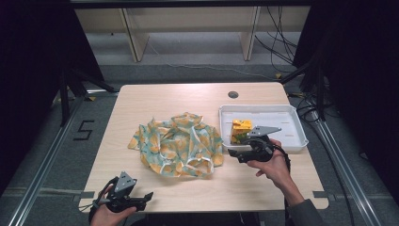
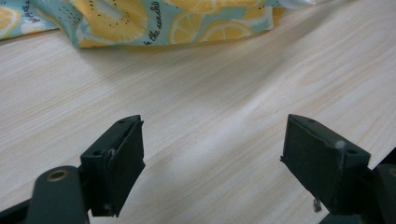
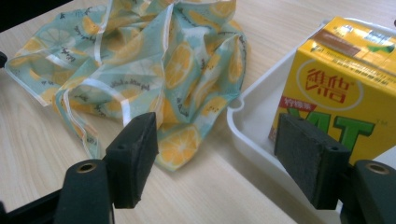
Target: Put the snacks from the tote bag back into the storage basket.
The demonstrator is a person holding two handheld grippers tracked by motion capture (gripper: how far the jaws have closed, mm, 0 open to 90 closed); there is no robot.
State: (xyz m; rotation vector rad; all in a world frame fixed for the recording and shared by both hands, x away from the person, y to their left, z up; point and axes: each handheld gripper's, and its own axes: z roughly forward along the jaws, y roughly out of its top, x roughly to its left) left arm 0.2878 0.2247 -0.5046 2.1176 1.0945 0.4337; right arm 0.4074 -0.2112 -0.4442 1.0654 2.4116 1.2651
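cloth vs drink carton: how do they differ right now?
The cloth lies crumpled on the bare table; the drink carton stands upright inside the white tray. The cloth is soft and spread wide; the carton is a compact rigid box. Both are largely yellow, and neither is gripped.

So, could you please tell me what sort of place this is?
Probably a lab recording bay: a lone wooden table on framing rails, dark curtains on both sides, and loose cables on the floor.
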